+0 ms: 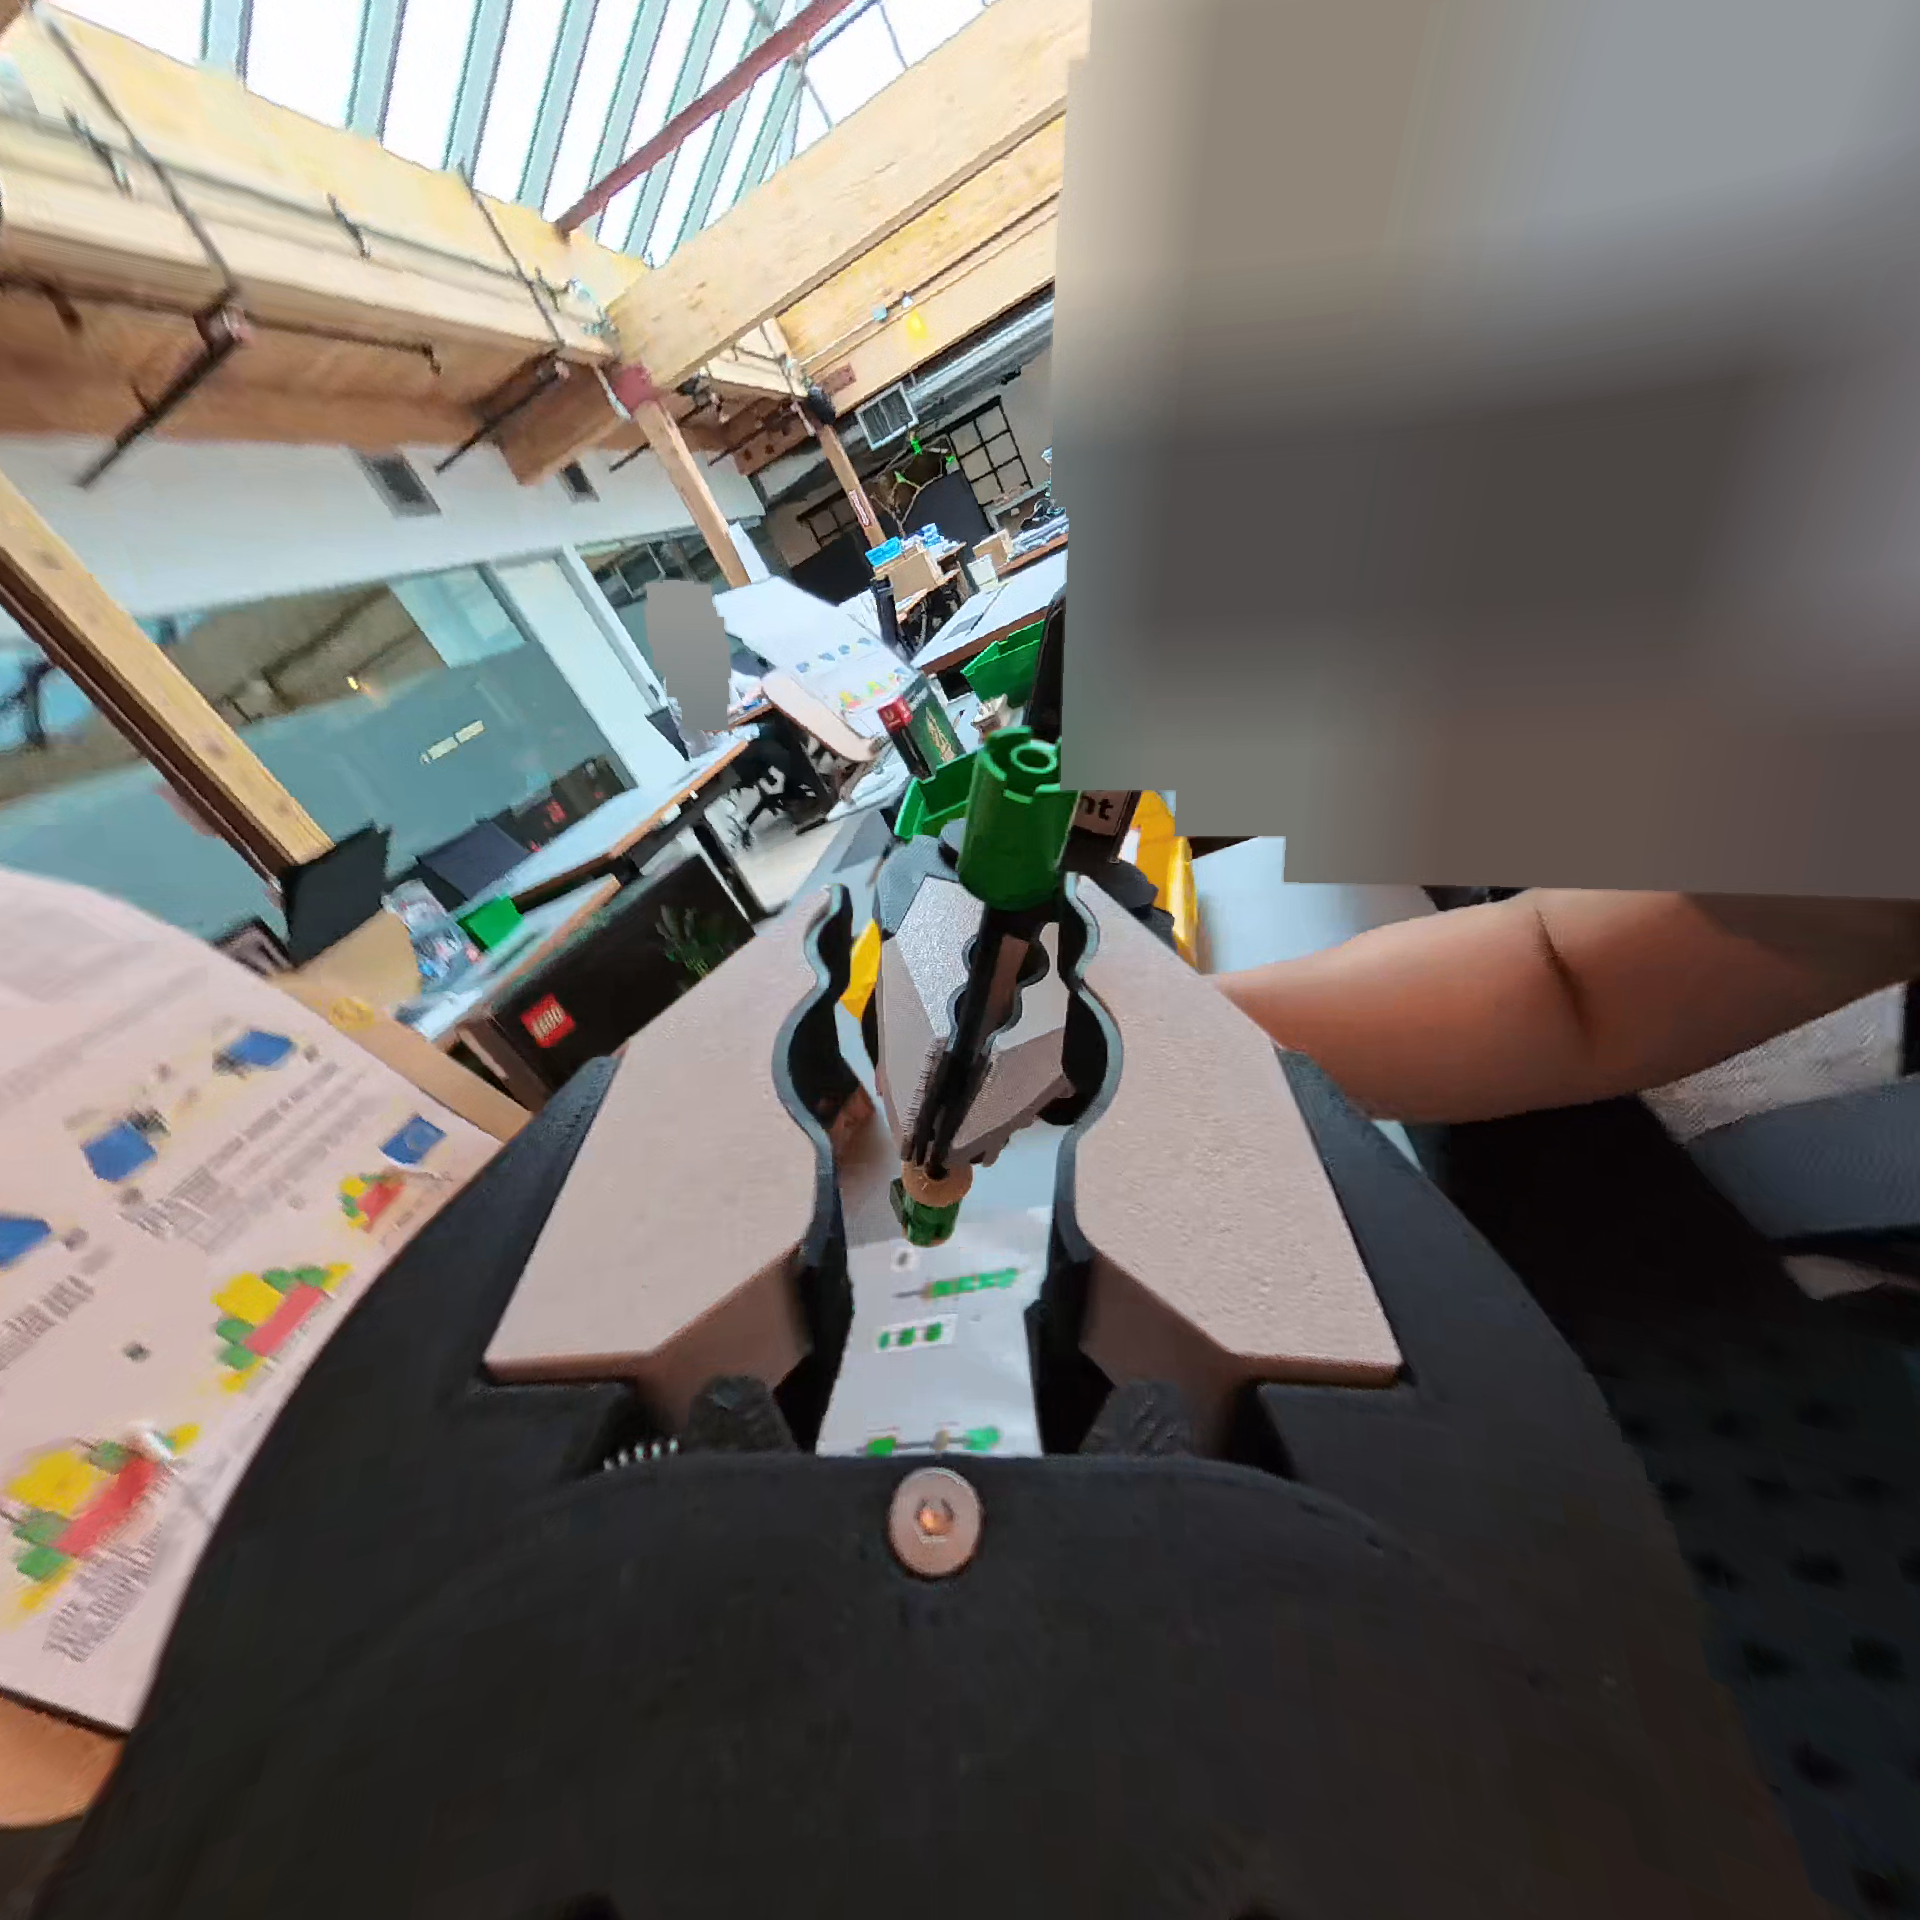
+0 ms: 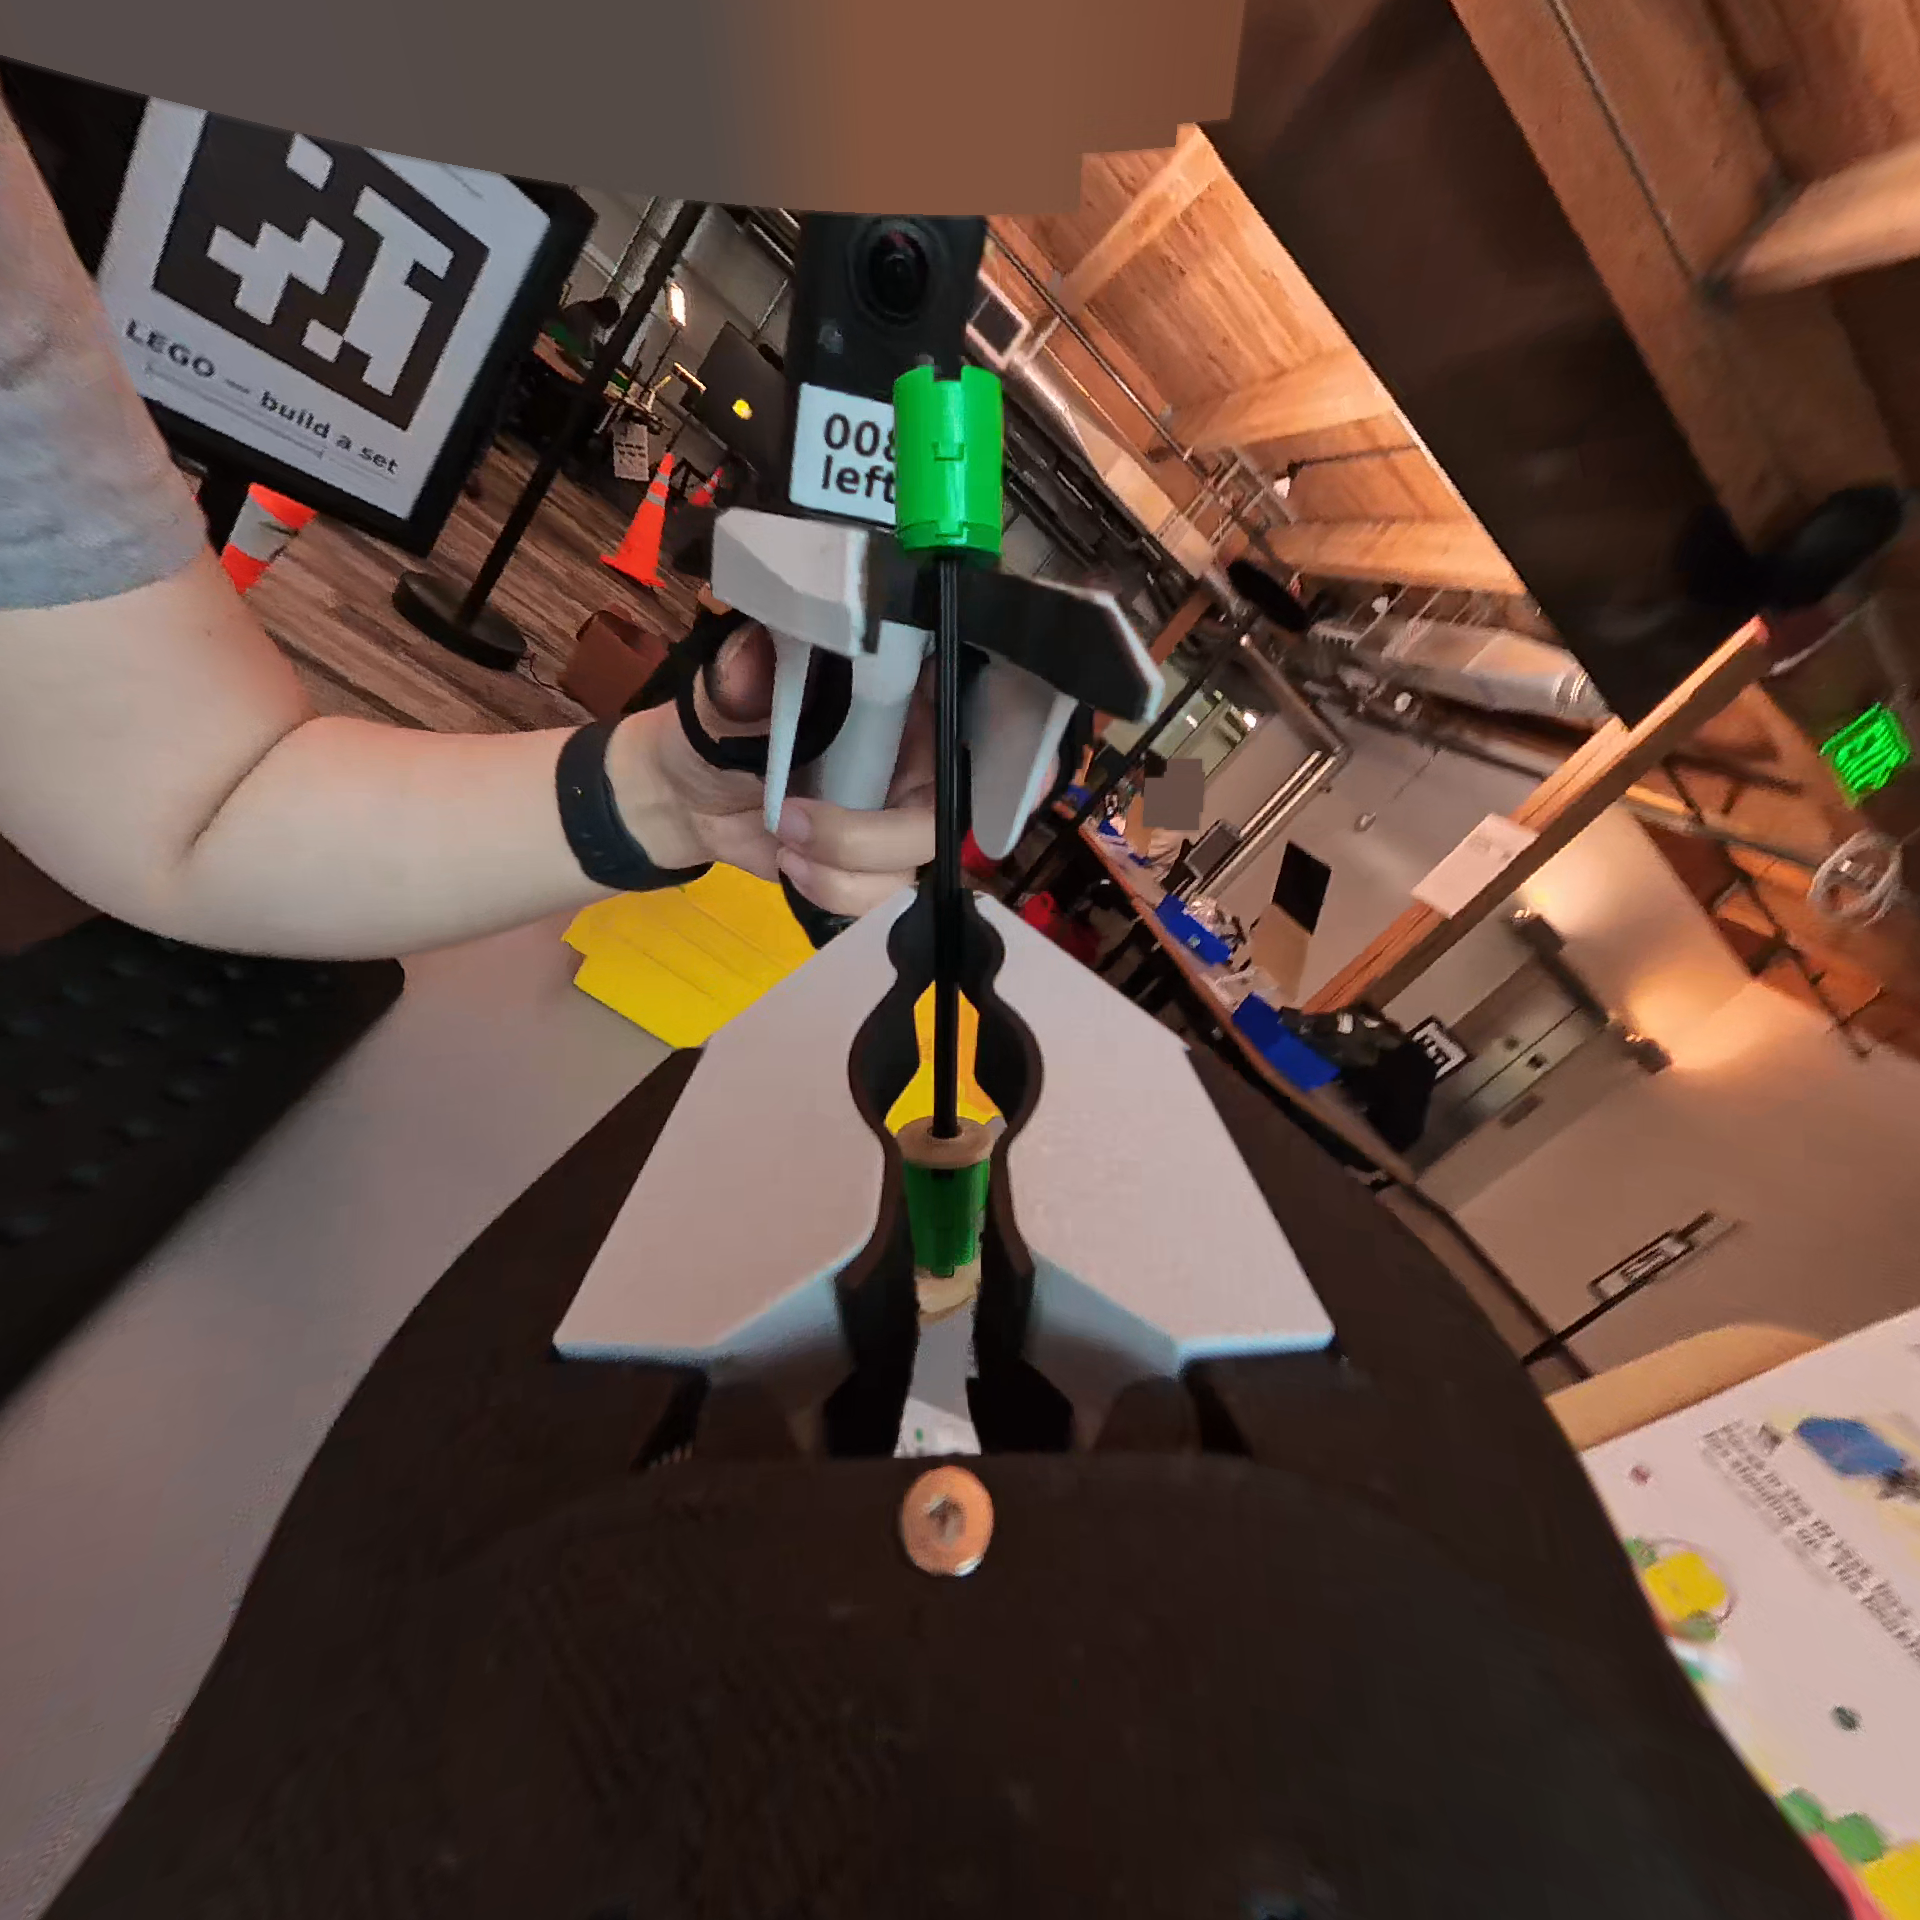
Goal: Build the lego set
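Note:
A thin black axle [image 2: 947,790] carries a big green cylinder [image 2: 948,457] at its far end and a small green sleeve [image 2: 943,1216] between two tan bushings at its near end. My right gripper [image 2: 940,920] is shut on the sleeve. My left gripper [image 2: 948,608], held in a hand, straddles the axle just below the cylinder. In the left wrist view its jaws [image 1: 961,899] stand apart, with the axle [image 1: 977,1018] nearer the right finger and the cylinder [image 1: 1013,821] just past the tips. The right gripper [image 1: 982,935] shows through the gap.
An open instruction booklet [image 1: 156,1247] lies at the left and also shows in the right wrist view [image 2: 1766,1558]. A yellow tray [image 2: 675,966] and a black studded mat [image 2: 156,1091] lie on the table. A black set box [image 1: 623,977] stands behind. A forearm [image 1: 1455,997] crosses at the right. About 5 cm separates my left fingertips from my right.

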`<state>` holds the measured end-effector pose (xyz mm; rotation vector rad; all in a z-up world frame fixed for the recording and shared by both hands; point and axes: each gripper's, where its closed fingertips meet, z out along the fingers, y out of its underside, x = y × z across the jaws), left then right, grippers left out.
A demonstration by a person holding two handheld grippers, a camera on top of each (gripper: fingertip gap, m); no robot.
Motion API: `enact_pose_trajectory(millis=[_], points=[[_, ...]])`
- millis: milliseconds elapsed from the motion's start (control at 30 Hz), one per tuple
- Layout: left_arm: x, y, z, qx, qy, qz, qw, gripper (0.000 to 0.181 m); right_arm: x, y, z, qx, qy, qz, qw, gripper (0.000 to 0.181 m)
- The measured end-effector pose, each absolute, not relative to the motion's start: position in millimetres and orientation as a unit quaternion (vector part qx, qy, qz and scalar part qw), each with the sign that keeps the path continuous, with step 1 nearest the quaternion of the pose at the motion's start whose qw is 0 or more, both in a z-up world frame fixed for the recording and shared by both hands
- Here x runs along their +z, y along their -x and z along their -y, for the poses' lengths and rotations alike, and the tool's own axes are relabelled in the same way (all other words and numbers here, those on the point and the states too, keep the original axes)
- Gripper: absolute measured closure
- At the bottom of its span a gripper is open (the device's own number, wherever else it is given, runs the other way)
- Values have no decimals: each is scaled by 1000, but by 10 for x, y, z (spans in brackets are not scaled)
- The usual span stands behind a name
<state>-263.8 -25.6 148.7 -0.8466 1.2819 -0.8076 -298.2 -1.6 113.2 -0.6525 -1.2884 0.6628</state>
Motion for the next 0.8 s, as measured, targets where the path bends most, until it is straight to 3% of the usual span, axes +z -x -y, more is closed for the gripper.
enact_pose_trajectory(millis=[433, 800], points=[[1592, 2645, 642, -285, 313, -594, 684, 167, 1091, 3040, 146, 281, 249, 599, 708, 181], [1594, 2720, 267, -327, 388, -547, 666, 168, 971, 3129, -88, 342, 354, 568, 660, 181]])
